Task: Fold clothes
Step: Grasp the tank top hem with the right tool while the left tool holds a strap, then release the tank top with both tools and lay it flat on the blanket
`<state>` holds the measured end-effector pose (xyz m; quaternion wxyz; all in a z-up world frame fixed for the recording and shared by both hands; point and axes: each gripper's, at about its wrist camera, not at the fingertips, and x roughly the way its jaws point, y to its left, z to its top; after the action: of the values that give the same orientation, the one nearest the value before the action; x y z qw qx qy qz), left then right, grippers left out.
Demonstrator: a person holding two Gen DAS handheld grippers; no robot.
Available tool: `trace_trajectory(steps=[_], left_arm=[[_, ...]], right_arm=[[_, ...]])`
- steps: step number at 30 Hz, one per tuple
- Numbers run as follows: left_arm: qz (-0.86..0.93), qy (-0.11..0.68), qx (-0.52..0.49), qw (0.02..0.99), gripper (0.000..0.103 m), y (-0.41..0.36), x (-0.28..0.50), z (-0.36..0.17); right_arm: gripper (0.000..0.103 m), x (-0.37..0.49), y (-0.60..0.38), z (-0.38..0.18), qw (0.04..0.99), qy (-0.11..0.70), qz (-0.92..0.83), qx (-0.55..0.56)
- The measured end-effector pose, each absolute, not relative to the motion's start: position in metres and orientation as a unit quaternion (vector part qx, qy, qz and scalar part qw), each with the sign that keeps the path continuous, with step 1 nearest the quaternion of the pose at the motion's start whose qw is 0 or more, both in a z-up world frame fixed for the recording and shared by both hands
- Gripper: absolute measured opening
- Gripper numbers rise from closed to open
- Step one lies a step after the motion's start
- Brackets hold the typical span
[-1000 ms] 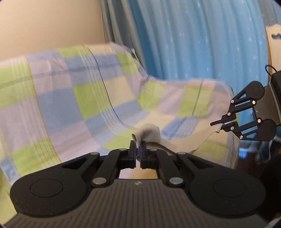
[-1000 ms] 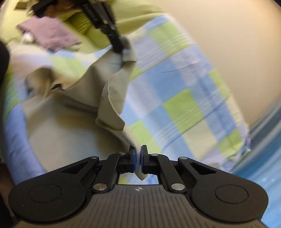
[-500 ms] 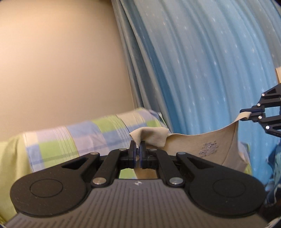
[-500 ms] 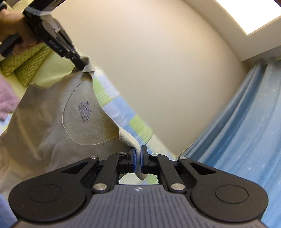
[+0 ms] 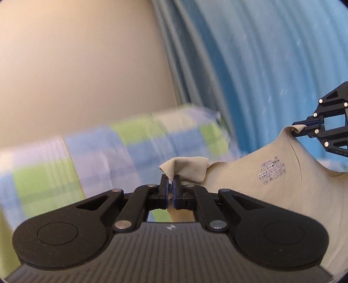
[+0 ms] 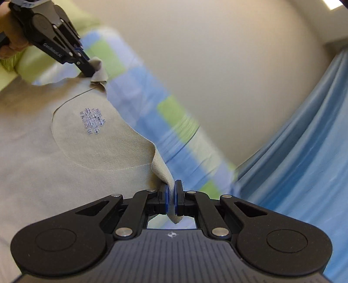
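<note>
Checked bedcover (image 6: pixel 139 91) behind both grippers pinching raised beige shirt (image 6: pixel 65 152)

both views are bright and evenly lit, with soft daylight glowing through the blue curtain (image 5: pixel 271 65) and a white ceiling light (image 6: pixel 336 4) clipped at the right wrist view's top right corner. shadows are faint. the checked bedsheet (image 5: pixel 97 156) smears with motion blur in both views, while the printed size label (image 5: pixel 270 172) on the beige garment (image 6: pixel 43 163) reads sharp. fisheye distortion bends the curtain folds, and the frame corners go dark.
</note>
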<state>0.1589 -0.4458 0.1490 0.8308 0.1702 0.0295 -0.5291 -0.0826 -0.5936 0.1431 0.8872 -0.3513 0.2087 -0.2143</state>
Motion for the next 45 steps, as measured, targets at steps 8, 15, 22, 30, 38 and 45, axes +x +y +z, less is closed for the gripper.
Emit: trace_trajectory(steps=[8, 15, 22, 30, 38, 45], left_arm=[[-0.508, 0.198, 0.231, 0.806, 0.007, -0.557, 0.248, -0.067], [-0.500, 0.198, 0.201, 0.819, 0.029, -0.517, 0.261, -0.062], [-0.518, 0.278, 0.179, 0.789, 0.038, -0.438, 0.260, -0.059], [-0.557, 0.311, 0.158, 0.753, 0.007, -0.424, 0.248, -0.084], [-0.506, 0.275, 0.223, 0.786, 0.000, -0.411, 0.245, -0.075], [-0.543, 0.267, 0.230, 0.762, 0.008, -0.336, 0.194, -0.045]], right_arm=[[0.019, 0.024, -0.704, -0.054, 0.872, 0.377, -0.187, -0.249], [0.026, -0.038, -0.725, -0.067, 0.907, 0.347, -0.223, -0.089], [0.033, -0.098, -0.716, -0.059, 0.920, 0.343, -0.182, 0.047], [0.016, -0.110, -0.699, -0.081, 0.912, 0.365, -0.164, 0.086], [0.009, -0.135, -0.684, -0.066, 0.892, 0.369, -0.254, 0.063], [0.027, -0.194, -0.593, -0.038, 0.923, 0.332, -0.176, 0.087]])
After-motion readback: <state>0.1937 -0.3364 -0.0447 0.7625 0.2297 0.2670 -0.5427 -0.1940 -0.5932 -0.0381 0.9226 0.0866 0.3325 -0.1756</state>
